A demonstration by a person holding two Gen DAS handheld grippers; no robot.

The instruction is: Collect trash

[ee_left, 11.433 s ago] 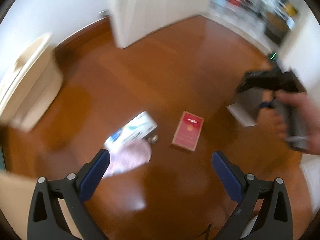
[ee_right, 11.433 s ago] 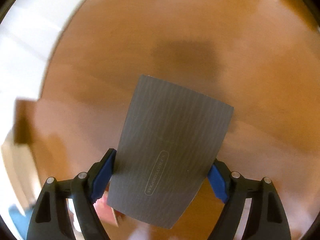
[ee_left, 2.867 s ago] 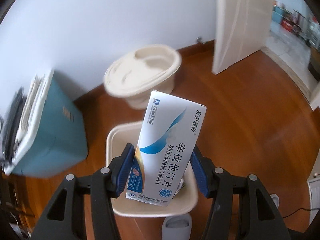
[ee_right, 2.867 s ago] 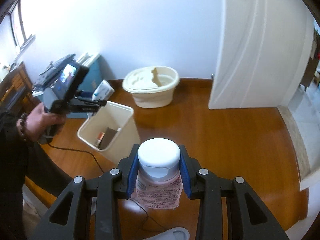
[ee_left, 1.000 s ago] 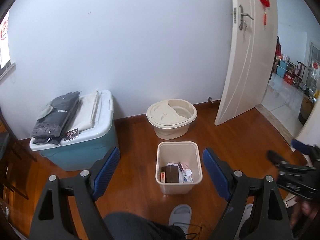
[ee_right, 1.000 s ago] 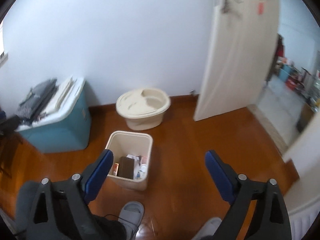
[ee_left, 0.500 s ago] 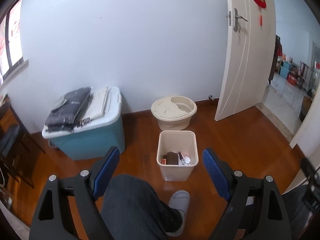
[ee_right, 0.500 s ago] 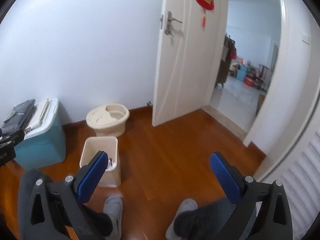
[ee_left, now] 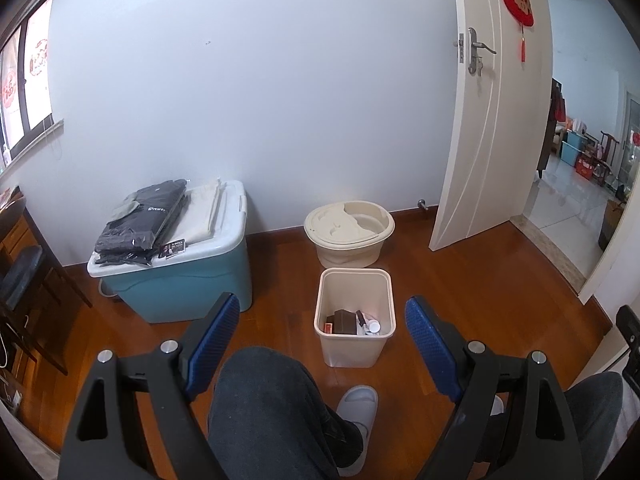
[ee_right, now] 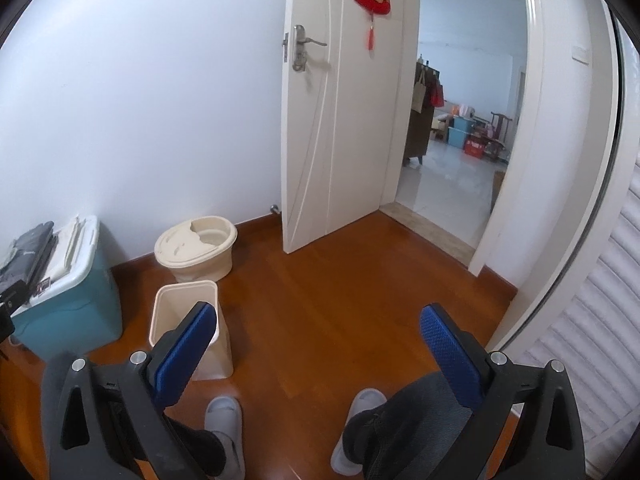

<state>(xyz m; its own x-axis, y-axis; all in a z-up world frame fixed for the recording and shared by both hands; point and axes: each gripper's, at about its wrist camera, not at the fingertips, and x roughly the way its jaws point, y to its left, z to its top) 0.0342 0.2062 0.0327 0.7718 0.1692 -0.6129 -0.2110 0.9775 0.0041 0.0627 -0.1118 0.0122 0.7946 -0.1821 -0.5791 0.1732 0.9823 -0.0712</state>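
Observation:
A cream square trash bin stands on the wooden floor in the left wrist view, with boxes and a white-capped bottle lying inside. My left gripper is open and empty, held high above the floor. In the right wrist view the bin is at the lower left, partly behind my left finger. My right gripper is open and empty, held high and pointing toward the doorway.
A teal storage box with folded clothes stands left of the bin. A round cream tub sits against the wall. The white door stands open. My legs and grey slippers are below.
Both grippers have tilted up slightly and steadied. The views show a little more wall and door. Both stay open and empty.

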